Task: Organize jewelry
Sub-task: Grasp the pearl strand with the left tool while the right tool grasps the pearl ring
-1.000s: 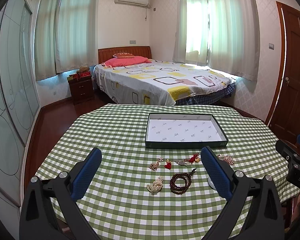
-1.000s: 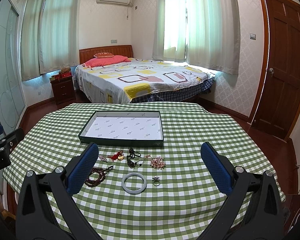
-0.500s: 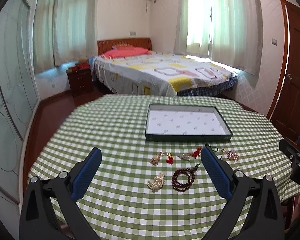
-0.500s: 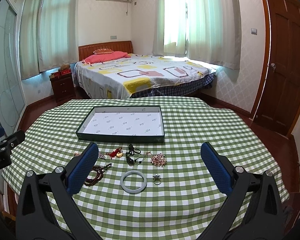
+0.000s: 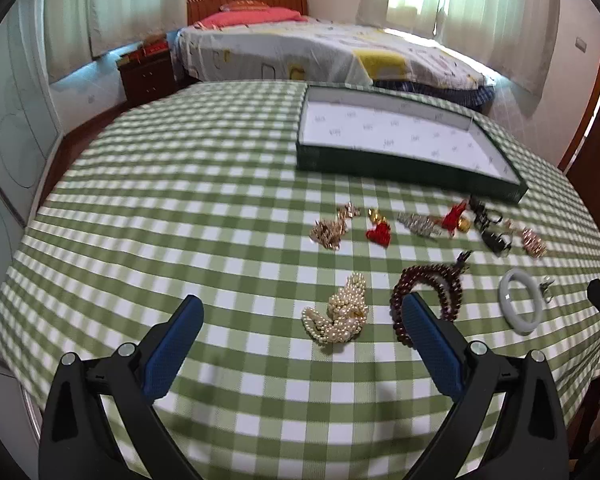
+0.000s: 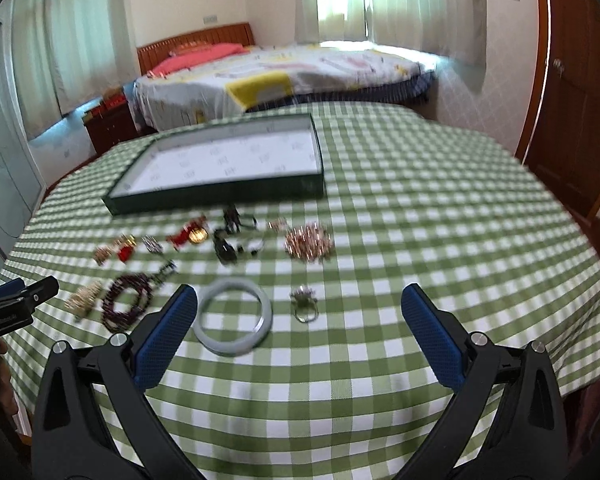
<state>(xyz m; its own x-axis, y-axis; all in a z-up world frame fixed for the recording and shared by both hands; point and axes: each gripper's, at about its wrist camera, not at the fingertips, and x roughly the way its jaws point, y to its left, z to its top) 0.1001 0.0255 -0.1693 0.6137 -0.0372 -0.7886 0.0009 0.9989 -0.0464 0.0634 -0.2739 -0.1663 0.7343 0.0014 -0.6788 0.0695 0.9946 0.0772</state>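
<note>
Loose jewelry lies on the green checked tablecloth in front of a dark green tray (image 5: pixel 400 162) (image 6: pixel 216 198) with white lining. My left gripper (image 5: pixel 300 316) is open, low over the cloth, with a pearl piece (image 5: pixel 340 314) just ahead between its fingers and dark red beads (image 5: pixel 428 284) by the right finger. My right gripper (image 6: pixel 298 308) is open too; a pale jade bangle (image 6: pixel 233 322) lies by its left finger and a ring (image 6: pixel 305 304) sits between the fingers. Farther off lie red charms (image 5: pixel 379 232), a rose-gold piece (image 6: pixel 309 242) and black pieces (image 6: pixel 226 250).
The round table (image 6: pixel 460 220) ends close behind both grippers. The left gripper's body (image 6: pixel 16 306) shows at the left edge of the right wrist view. Beyond the table stand a bed (image 5: pixel 320 52), a nightstand (image 5: pixel 146 74) and a wooden door (image 6: pixel 572 100).
Both grippers have tilted down and come forward toward the jewelry, which now looks larger and closer. Both stayed open and nothing was picked up.
</note>
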